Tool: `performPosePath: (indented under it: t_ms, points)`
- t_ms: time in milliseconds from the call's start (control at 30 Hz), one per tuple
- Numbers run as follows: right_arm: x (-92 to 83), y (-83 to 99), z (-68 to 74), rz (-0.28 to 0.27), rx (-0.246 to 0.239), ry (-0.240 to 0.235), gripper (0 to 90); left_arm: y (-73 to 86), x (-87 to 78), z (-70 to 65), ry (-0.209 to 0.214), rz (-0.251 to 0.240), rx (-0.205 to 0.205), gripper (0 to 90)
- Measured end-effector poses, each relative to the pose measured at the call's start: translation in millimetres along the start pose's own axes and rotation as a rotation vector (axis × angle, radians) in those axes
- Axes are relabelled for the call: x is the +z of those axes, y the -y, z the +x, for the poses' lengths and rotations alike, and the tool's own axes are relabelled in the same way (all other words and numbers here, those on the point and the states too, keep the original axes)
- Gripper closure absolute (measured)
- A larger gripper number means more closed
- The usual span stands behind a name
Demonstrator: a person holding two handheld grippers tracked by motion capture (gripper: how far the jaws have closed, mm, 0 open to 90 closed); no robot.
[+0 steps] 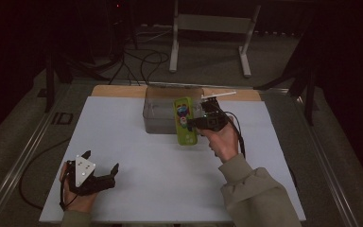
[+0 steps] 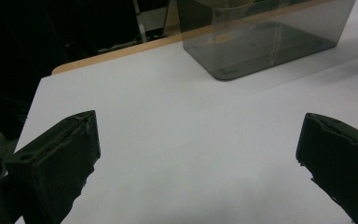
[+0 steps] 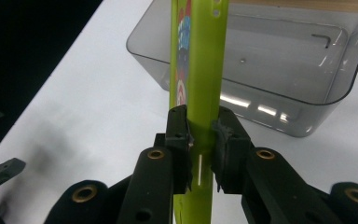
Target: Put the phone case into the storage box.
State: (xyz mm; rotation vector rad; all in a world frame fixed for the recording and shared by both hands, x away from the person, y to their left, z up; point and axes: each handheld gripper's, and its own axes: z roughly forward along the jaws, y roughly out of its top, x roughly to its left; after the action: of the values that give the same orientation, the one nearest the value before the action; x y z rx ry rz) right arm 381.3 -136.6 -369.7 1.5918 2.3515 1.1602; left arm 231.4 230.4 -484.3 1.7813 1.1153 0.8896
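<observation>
**Green package held over the table, just in front of the clear bin**

Your right gripper (image 1: 194, 124) had its jaws closed tightly on a flat lime-green package (image 1: 185, 120). In the right gripper view, the two black pads pressed on the thin edge of the package (image 3: 198, 70) from both sides, and the package stood upright between them, with a colourful print on its face. In the high view, the package was lifted above the white table top (image 1: 160, 165), and it overlapped the front right corner of the clear plastic bin (image 1: 158, 116). I could not tell if the package touched the wall of the bin. The bin stood at the far middle of the table, near the wooden edge, and it looked empty inside in the right gripper view (image 3: 279, 60).

Your left gripper (image 1: 101, 164) was at the near left corner of the table, well apart from the package and the bin. Its jaws stood wide, with nothing between them, as the left gripper view showed only the bare white surface (image 2: 191, 154) between the two black fingers (image 2: 60, 158). The bin (image 2: 265, 46) was far ahead of it.
</observation>
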Motion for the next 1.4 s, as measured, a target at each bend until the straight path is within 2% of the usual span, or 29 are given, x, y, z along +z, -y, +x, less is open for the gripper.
performPosePath:
  t_ms: [433, 467, 733, 1133, 1400]
  points:
    - [1.5, -20.0, 2.7, 0.046, -0.013, 0.015, 78.2, 0.0, 0.5, -1.5, -0.002, 0.001, 0.004, 0.3]
    - [2.6, -25.6, 2.8, 0.053, -0.015, 0.021, 78.2, 0.0, 0.4, -1.6, -0.002, -0.001, 0.003, 0.3]
    - [2.7, -41.2, 1.3, 0.057, -0.014, 0.041, 78.2, 0.0, 0.4, -1.9, -0.001, -0.001, 0.004, 0.3]
    - [1.4, -65.8, -11.4, 0.065, 0.025, 0.069, 78.2, 0.1, 0.2, -1.6, 0.0, -0.001, 0.002, 0.3]
    - [8.1, -78.4, -22.2, 0.079, 0.066, 0.09, 78.2, 0.4, 0.0, -1.6, 0.002, -0.003, 0.0, 0.3]
